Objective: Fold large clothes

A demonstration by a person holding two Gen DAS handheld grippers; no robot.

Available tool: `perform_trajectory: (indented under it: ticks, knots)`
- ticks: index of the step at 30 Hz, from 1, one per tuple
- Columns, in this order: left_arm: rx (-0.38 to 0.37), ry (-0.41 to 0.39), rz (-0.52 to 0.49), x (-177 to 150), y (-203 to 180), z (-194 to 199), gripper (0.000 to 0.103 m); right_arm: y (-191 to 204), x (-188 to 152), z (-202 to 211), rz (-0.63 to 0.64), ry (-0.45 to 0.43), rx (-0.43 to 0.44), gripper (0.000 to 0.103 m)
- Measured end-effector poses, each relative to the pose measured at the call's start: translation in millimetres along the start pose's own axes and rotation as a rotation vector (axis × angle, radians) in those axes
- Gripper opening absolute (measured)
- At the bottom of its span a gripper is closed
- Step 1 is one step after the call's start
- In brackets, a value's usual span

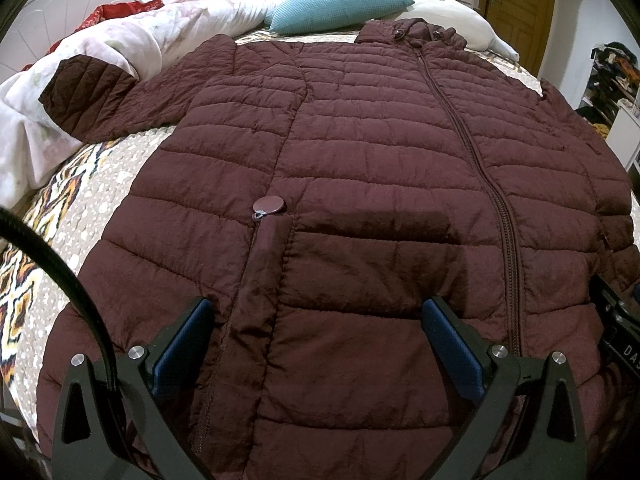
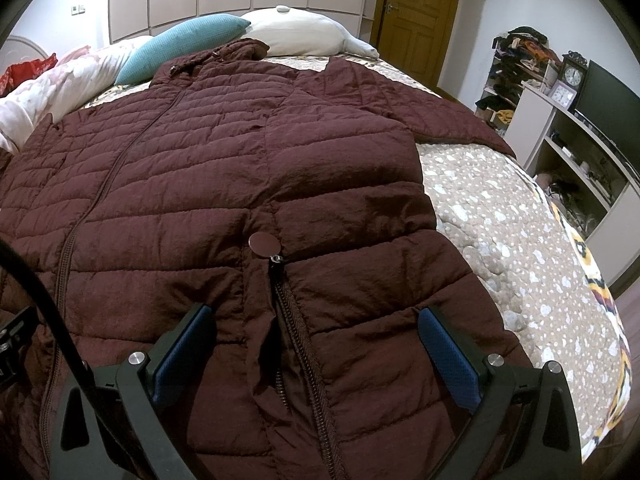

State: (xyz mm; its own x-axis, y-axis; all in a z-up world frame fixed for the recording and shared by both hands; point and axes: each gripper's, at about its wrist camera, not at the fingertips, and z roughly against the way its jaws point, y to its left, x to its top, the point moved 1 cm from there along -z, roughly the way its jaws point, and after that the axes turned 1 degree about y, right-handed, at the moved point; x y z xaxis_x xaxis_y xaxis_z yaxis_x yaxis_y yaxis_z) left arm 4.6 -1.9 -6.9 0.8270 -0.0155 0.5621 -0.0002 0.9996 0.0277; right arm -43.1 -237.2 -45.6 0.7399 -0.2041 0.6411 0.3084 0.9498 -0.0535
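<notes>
A maroon quilted puffer jacket [image 1: 360,152] lies flat, front up and zipped, on the bed, hood toward the pillows. It also fills the right wrist view [image 2: 200,168]. My left gripper [image 1: 316,312] is open and empty, hovering just above the jacket's lower left part, astride a pocket with a round zip pull [image 1: 270,204]. My right gripper [image 2: 314,320] is open and empty above the lower right part, astride the open pocket zip [image 2: 296,320]. The left sleeve [image 1: 92,92] rests on a bundled duvet; the right sleeve [image 2: 448,120] stretches across the bedspread.
A patterned bedspread [image 2: 500,232] covers the bed. A white floral duvet [image 1: 120,44] is piled at the left. A teal cushion [image 1: 340,8] and a white pillow [image 2: 304,36] lie at the head. Shelves [image 2: 580,152] and a wooden door [image 2: 416,12] stand to the right.
</notes>
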Motion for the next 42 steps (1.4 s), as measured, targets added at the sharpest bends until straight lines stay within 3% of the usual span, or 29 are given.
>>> perform_trajectory:
  ticks: [26, 29, 31, 34, 42]
  knots:
    - [0.018, 0.007, -0.014, 0, 0, -1, 0.103, -1, 2, 1, -0.001, 0.004, 0.002, 0.103]
    - [-0.02, 0.001, 0.001, 0, 4, 1, 0.103, -2, 2, -4, 0.004, 0.012, 0.014, 0.103]
    - [-0.049, 0.015, 0.011, 0, 10, 6, 0.103, -1, 4, -7, 0.014, 0.025, 0.007, 0.103]
    - [-0.008, 0.009, 0.005, -3, 14, 20, 0.103, 3, 5, -7, 0.039, 0.038, -0.011, 0.103]
    - [-0.038, -0.054, 0.019, -10, 39, 81, 0.103, -6, 5, -6, 0.007, 0.032, 0.057, 0.103]
